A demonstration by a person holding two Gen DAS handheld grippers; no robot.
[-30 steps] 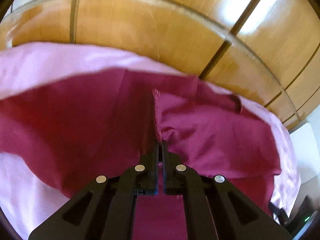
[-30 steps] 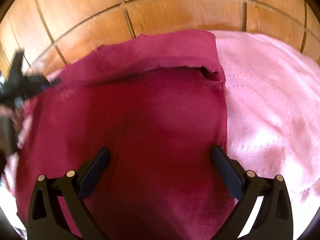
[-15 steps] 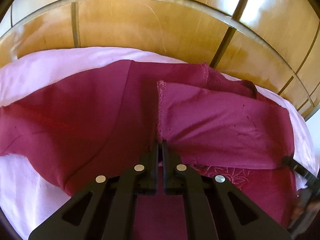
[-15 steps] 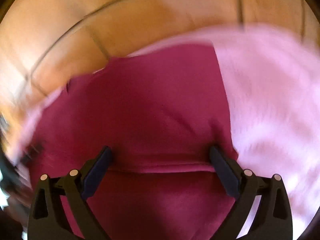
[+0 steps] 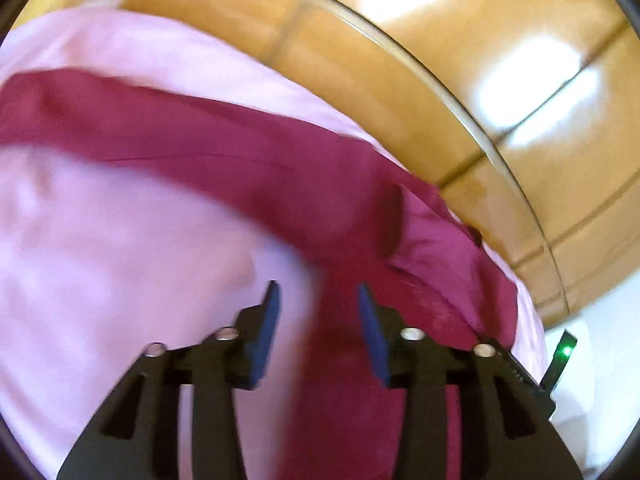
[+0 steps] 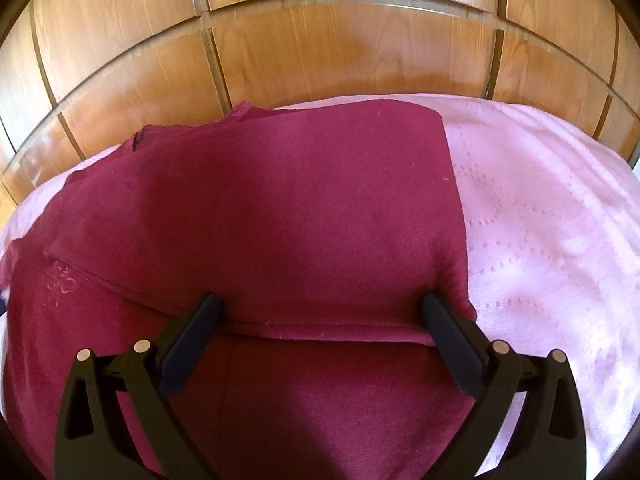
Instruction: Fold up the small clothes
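Observation:
A maroon garment (image 6: 280,220) lies on a pink bedspread (image 6: 540,220), its upper part folded over toward me, with the folded edge running across between my right fingers. My right gripper (image 6: 320,316) hangs wide open just above that edge and holds nothing. In the blurred left wrist view the same maroon garment (image 5: 240,160) stretches across the pink bedspread (image 5: 120,260). My left gripper (image 5: 318,304) has its jaws opening, over the garment's left edge, and the pads press on nothing. The garment's far corner is rumpled.
A brown wooden headboard (image 6: 320,48) with panel grooves rises right behind the bed. In the left wrist view the wooden panels (image 5: 460,80) curve along the top right, and a dark device with a green light (image 5: 564,352) sits at the right edge.
My left gripper has let go of the maroon fabric, opened and swung left, now over the garment's left edge. The garment's upper part now lies folded down. The right gripper stayed open.

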